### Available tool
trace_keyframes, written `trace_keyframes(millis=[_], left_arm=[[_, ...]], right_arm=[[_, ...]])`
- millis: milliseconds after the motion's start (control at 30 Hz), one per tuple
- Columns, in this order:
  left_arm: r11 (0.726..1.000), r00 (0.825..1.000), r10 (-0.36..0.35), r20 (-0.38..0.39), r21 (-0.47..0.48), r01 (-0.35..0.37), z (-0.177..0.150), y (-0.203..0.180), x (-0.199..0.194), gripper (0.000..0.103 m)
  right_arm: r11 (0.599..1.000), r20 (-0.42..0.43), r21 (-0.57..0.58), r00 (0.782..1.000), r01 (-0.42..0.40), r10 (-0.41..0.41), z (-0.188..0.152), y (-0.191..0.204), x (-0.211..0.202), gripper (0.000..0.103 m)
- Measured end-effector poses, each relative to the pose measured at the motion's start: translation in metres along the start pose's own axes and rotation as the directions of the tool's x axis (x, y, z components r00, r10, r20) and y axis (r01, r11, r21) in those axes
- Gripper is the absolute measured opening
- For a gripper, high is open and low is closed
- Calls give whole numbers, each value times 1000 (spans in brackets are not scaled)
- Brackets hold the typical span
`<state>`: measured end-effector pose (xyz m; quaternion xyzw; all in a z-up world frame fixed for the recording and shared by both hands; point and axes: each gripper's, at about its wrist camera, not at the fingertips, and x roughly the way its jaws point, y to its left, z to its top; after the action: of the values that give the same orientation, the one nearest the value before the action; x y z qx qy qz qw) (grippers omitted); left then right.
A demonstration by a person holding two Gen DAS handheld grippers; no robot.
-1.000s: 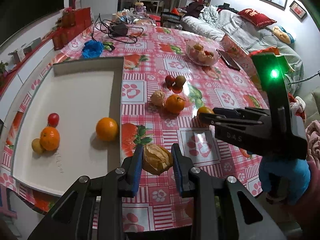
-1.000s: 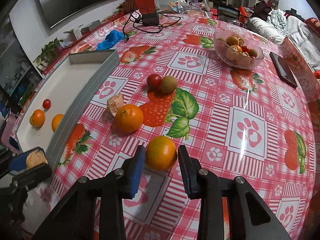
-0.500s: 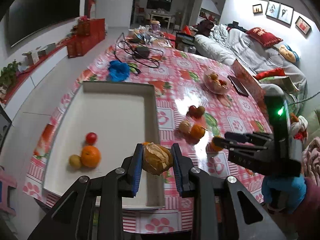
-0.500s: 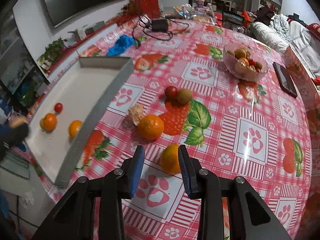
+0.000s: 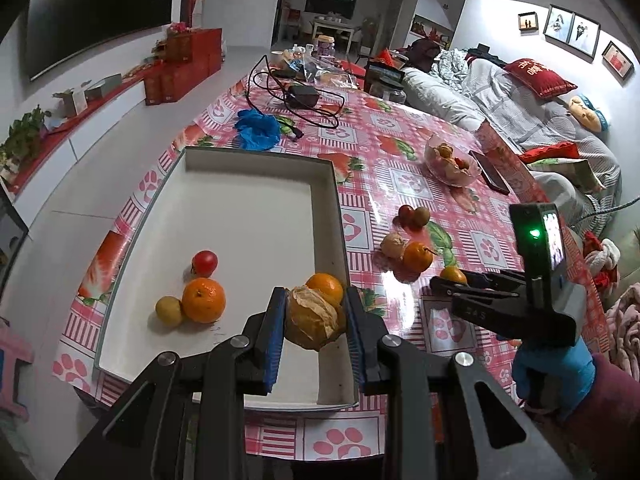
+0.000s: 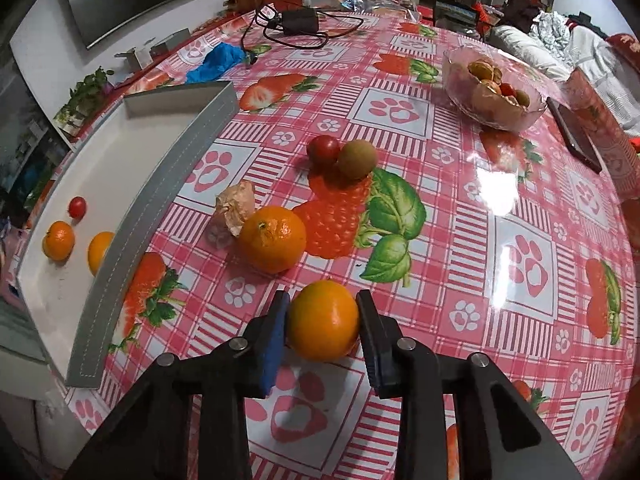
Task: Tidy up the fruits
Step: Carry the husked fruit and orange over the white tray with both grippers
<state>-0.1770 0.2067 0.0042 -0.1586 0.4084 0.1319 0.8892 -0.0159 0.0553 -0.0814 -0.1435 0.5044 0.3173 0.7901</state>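
Covering most of the scene, a table [image 6: 520, 208] with a pink checked cloth of paw and strawberry prints carried everything. On its left side lay a large white tray [image 5: 248, 216] with low grey walls. Inside the tray, at the near left, were a big orange [image 5: 203, 299], a small yellow-green fruit [image 5: 169, 310] touching it, and a red tomato [image 5: 204, 262] just behind; another orange [image 5: 325, 286] sat by the right wall. At the far right of the table stood a glass bowl [image 6: 492, 92] with mixed fruit, and a dark phone [image 6: 578, 136] lay just beside it. The left gripper [image 5: 315, 322] was clamped on a husked, papery fruit [image 5: 314, 320] and held it above the near right part of the tray. The right gripper [image 6: 322, 322] was closed on an orange fruit [image 6: 323, 320] low over the cloth, right of the tray. Farther on the cloth were a loose orange [image 6: 273, 238] touching a second husked fruit [image 6: 236, 208], and behind them a red tomato-like fruit [image 6: 323, 150] touching a brown-green one [image 6: 357, 159]. A blue glove [image 6: 216, 62] and a black adapter [image 6: 299, 20] with cables lay at the far end.
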Motion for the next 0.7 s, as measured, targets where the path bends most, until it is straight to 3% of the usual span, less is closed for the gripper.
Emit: trace_keyframes(millis=[333,700], left_arm=[[1000,1000,14,21,22,-15,14,3,-4,31],[994,987,107,116,-32,-104,52,45,-23,31]], right_arm=[[998,45,40,998,-51,49,1,-15,-30,36],[990,90,-36,986,-137,139,28,33,-52,36]])
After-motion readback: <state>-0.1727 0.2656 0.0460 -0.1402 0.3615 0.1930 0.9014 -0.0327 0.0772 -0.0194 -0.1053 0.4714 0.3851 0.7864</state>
